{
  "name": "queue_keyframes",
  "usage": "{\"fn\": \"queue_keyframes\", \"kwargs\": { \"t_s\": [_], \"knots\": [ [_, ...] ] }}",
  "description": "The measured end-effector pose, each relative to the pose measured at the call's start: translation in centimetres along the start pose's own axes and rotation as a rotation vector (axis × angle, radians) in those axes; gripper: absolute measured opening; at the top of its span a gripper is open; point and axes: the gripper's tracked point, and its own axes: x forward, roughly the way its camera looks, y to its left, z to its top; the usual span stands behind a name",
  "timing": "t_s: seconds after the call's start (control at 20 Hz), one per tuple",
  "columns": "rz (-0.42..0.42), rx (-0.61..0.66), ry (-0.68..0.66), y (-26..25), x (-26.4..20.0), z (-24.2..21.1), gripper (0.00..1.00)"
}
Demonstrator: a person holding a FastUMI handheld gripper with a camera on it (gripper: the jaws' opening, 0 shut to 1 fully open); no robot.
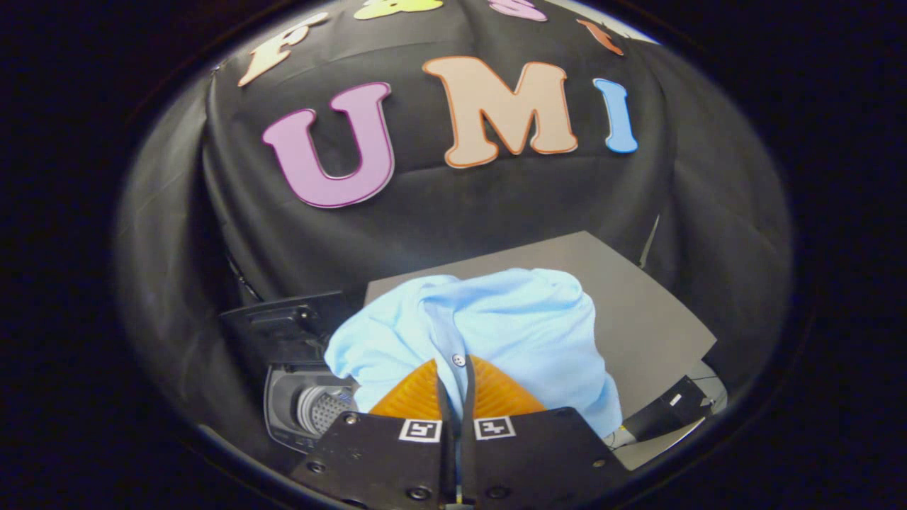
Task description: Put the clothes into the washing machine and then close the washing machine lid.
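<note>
Black-draped booth behind grey flat board (pixel 638 297); gripper (pixel 457 386) clamped tight on light-blue buttoned cotton shirt (pixel 496 319), lifted mid-frame; open dark top-loading washing machine (pixel 305 411) lower left; carry step; next: shift left, lower over drum, release.

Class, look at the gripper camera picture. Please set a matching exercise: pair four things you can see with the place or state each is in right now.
Things:
1. shirt
2. washing machine
3. lid
4. claw

Places or states:
A. raised, standing behind the opening
B. hanging in front of the grey table
C. open on top, drum showing, below and beside the cloth
D. closed, fingers pinching fabric

Pairs: 1-B, 2-C, 3-A, 4-D
</note>
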Motion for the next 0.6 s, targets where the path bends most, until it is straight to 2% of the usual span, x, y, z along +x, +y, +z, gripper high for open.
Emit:
{"fn": "queue_keyframes", "kwargs": {
  "t_s": [0.25,0.6],
  "knots": [
    [0.129,0.018,-0.023,7.7,-1.3,0.8,0.03],
    [0.208,0.036,-0.075,15.3,-1.9,2.1,0.03]
  ]
}}
